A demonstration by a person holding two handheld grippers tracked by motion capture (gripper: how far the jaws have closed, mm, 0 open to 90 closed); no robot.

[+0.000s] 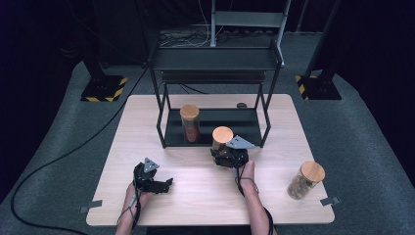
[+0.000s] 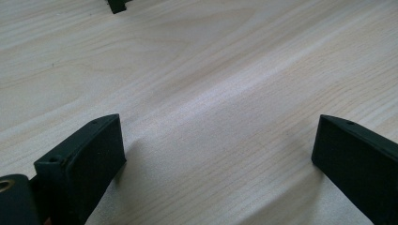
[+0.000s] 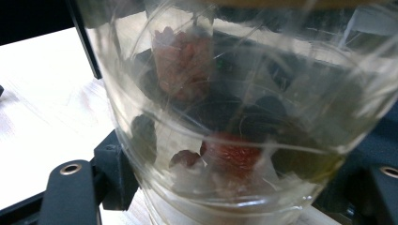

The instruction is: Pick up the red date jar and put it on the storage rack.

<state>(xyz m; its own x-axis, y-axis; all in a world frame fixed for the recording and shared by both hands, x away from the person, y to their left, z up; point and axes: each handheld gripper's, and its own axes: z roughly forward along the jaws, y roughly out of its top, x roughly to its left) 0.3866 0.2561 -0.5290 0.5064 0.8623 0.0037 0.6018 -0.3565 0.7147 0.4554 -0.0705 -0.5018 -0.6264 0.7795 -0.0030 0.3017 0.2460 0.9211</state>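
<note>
Right gripper (image 1: 226,155): we see its jaws pinching the held jar, one black jaw on each side of the glass in the right gripper view.
Held jar (image 1: 221,139): glass, with a round wooden lid; we find it upright on the desk, just in front of the rack's lower shelf and a little right of the desk's middle.
Held jar up close (image 3: 234,117): through the clear wall we make out reddish and dark pieces lying at the bottom.
Left gripper (image 1: 167,183): we see its jaws spread wide with bare wood between them; it sits low over the desk near the front edge, left of the middle.
Left jaws in their own view: two black blocks, well apart, nothing between them.
Rack (image 1: 215,63): a black metal frame with two shelves, standing at the desk's back edge, centred.
Jar on the shelf (image 1: 190,123): upright at the left end of the rack's lower shelf, wooden lid, reddish filling.
Third jar (image 1: 306,179): upright near the desk's front right corner, wooden lid, brownish filling, well apart from both grippers.
Desk (image 1: 147,122): light wood.
Hands: we see both forearms coming in over the front edge, each hand holding one gripper.
</note>
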